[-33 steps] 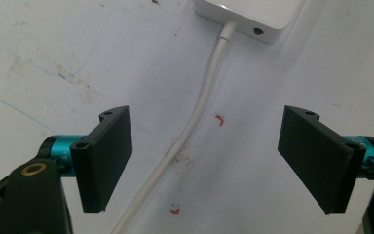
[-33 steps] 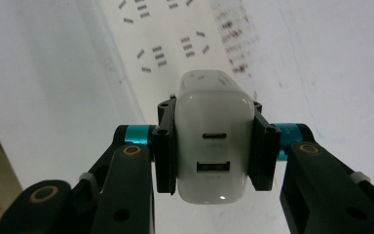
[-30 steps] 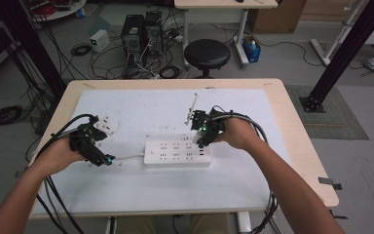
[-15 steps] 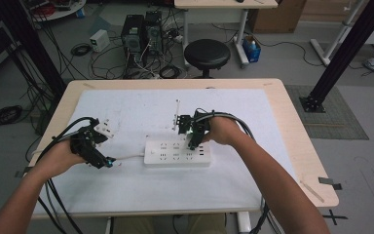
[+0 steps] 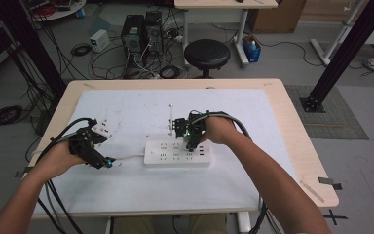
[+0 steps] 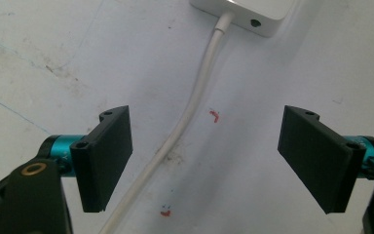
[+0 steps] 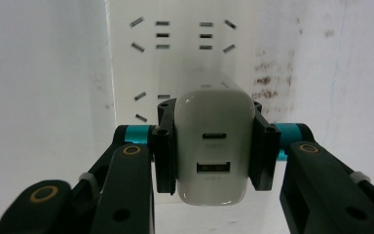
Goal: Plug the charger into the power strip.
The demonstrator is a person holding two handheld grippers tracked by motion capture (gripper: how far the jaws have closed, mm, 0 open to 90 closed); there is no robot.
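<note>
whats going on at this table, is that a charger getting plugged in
Looks that way. A person works with a gripper in each hand. The right gripper is shut on a white USB charger and holds it over the white power strip on the table. The left gripper is open, its jaws either side of the strip's cable, not pressing it.
</note>
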